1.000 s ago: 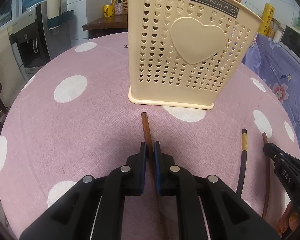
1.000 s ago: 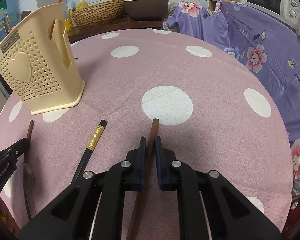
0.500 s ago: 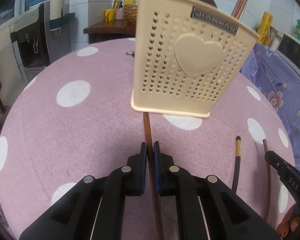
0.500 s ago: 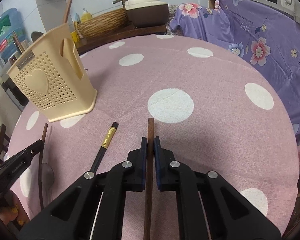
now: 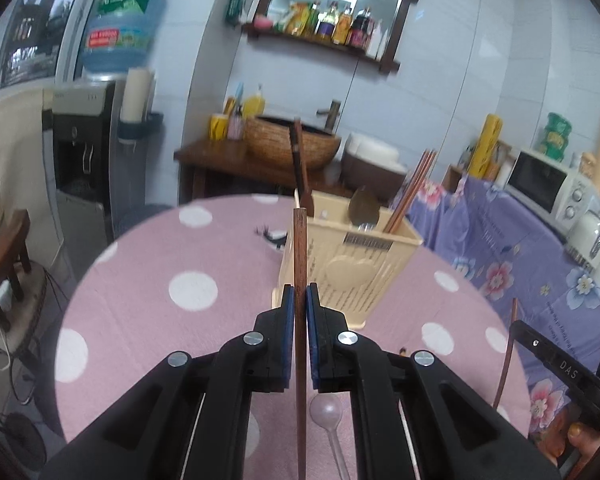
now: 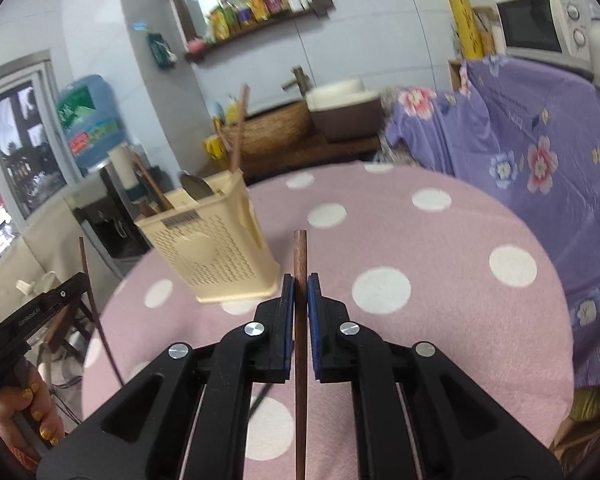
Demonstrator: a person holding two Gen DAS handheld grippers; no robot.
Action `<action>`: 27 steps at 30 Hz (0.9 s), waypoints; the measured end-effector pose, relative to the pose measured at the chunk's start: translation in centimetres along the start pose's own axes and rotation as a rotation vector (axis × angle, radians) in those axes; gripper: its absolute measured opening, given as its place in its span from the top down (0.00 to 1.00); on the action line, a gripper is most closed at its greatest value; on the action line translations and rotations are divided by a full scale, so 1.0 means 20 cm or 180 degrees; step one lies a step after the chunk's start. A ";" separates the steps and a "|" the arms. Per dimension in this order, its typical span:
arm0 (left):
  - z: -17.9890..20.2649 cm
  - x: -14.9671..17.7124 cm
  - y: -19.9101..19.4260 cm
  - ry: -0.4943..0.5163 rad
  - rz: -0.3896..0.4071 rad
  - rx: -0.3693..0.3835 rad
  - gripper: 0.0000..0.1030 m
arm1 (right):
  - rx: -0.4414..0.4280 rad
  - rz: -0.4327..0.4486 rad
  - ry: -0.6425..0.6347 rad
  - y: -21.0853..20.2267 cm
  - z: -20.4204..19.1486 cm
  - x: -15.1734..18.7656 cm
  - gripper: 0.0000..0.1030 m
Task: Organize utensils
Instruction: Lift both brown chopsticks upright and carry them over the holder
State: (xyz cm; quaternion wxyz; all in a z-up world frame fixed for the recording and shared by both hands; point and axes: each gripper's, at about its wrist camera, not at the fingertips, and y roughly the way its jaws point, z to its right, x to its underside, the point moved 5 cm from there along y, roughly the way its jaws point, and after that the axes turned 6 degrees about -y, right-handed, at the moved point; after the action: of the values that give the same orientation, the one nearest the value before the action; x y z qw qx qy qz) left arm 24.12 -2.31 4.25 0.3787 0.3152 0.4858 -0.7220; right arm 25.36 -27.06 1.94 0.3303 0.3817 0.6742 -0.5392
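Left gripper and right gripper each clamp 1 wooden-handled utensil pointing forward.

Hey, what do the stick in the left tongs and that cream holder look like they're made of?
Stick: likely wood, matte reddish-brown, with faint grain. Cream holder: likely moulded plastic, smooth and slightly glossy, with a perforated wall and raised heart.

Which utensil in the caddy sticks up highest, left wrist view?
The dark-handled utensil at the caddy's left end; the chopsticks and spoon stand lower.
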 end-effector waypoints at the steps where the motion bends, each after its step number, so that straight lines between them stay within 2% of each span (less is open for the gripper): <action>1: 0.01 -0.02 -0.03 0.0017 0.0060 0.0007 0.93 | -0.0023 0.0047 -0.0032 -0.03 -0.01 -0.02 0.92; 5: 0.02 -0.06 -0.07 0.0056 0.0189 0.0032 0.93 | -0.0062 0.0159 -0.0125 -0.08 -0.06 -0.09 0.92; 18: 0.03 -0.12 -0.08 0.0084 0.0237 0.0113 0.93 | -0.0210 0.0219 -0.0222 -0.12 -0.13 -0.19 0.93; 22: 0.05 -0.24 -0.10 0.0078 0.0292 0.0227 0.93 | -0.0254 0.0348 -0.0331 -0.12 -0.20 -0.35 0.93; 27: 0.16 -0.55 -0.16 0.0130 0.0575 0.0345 0.93 | -0.0275 0.0618 -0.0470 -0.14 -0.33 -0.67 0.93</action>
State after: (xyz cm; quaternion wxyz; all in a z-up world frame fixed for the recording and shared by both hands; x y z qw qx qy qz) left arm 26.74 -1.86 15.77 0.4147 0.3924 0.4232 -0.7035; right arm 29.25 -23.01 16.12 0.4458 0.3899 0.6305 -0.5018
